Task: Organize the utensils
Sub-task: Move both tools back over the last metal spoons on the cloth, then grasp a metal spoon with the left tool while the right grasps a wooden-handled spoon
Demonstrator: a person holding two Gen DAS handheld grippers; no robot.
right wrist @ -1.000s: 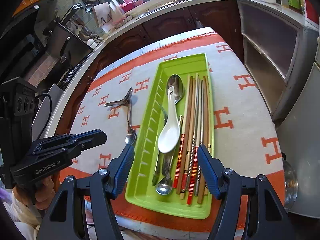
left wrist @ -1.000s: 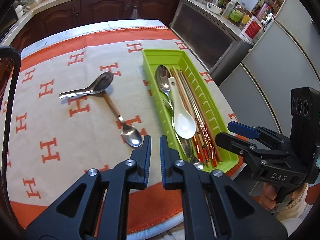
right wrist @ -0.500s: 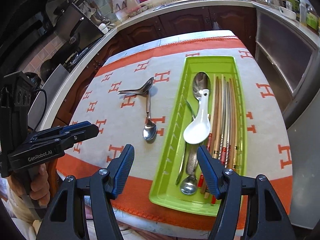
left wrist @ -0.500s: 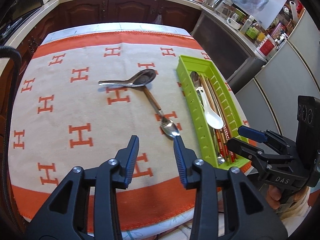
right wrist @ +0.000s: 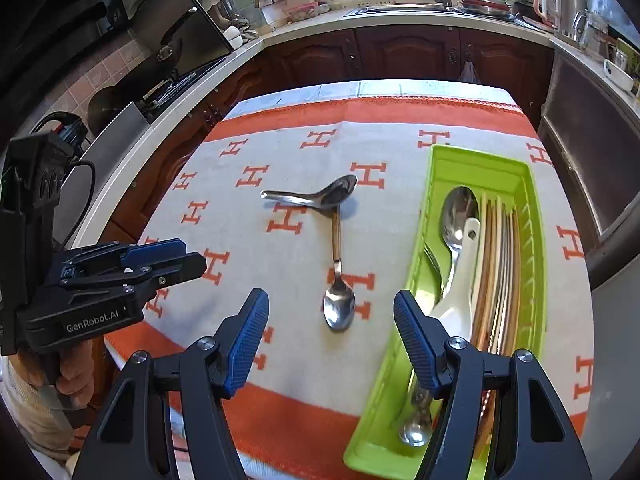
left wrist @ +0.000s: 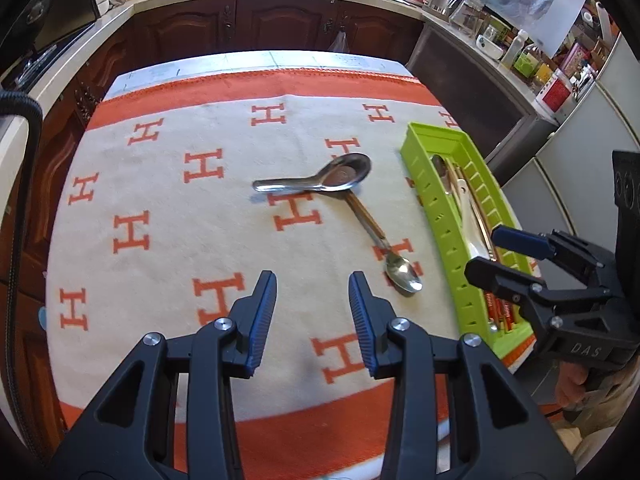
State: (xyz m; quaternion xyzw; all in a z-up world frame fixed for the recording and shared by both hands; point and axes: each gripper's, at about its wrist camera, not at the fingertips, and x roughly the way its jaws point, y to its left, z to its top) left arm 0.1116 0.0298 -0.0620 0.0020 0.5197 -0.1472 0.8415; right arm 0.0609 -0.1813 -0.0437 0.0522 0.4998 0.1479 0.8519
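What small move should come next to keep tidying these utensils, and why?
Probably lower the right gripper onto the small steel teaspoon lying on the cloth just beyond its open jaws. It and the steel soup spoon resting on its handle are outside the green plastic tray.

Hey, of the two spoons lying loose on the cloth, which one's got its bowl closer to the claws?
The slim long-handled spoon, bowl toward the claws. The wide short soup spoon lies farther off, resting across the slim spoon's handle tip.
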